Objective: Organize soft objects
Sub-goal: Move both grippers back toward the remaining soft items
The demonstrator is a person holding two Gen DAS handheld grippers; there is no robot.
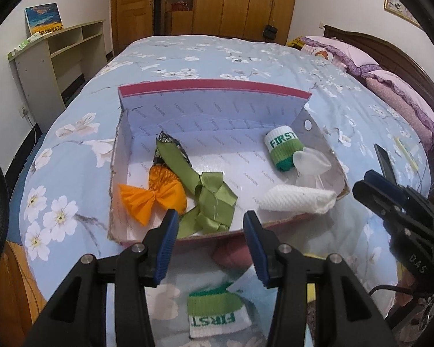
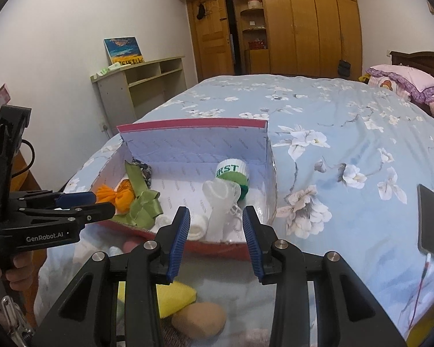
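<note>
An open cardboard box (image 1: 211,107) (image 2: 193,141) lies on the bed. It holds an orange bow (image 1: 147,199) (image 2: 115,196), a green ribbon (image 1: 208,199) (image 2: 143,202), a rolled "FIRST" sock (image 1: 283,147) (image 2: 234,173), a clear plastic piece (image 1: 311,163) (image 2: 220,202) and a white knit roll (image 1: 298,199) (image 2: 198,227). My left gripper (image 1: 211,248) (image 2: 101,201) is open and empty, just in front of the box's near edge. Below it lies a second "FIRST" sock (image 1: 217,313). My right gripper (image 2: 215,241) (image 1: 370,185) is open and empty at the box's near right edge.
A yellow soft item (image 2: 173,297) and a tan soft item (image 2: 199,319) lie under the right gripper. A phone (image 2: 428,219) with a cable lies on the floral blue quilt (image 2: 347,121) to the right. Pink pillows (image 1: 390,86) are at the headboard. A shelf desk (image 1: 58,57) stands left of the bed.
</note>
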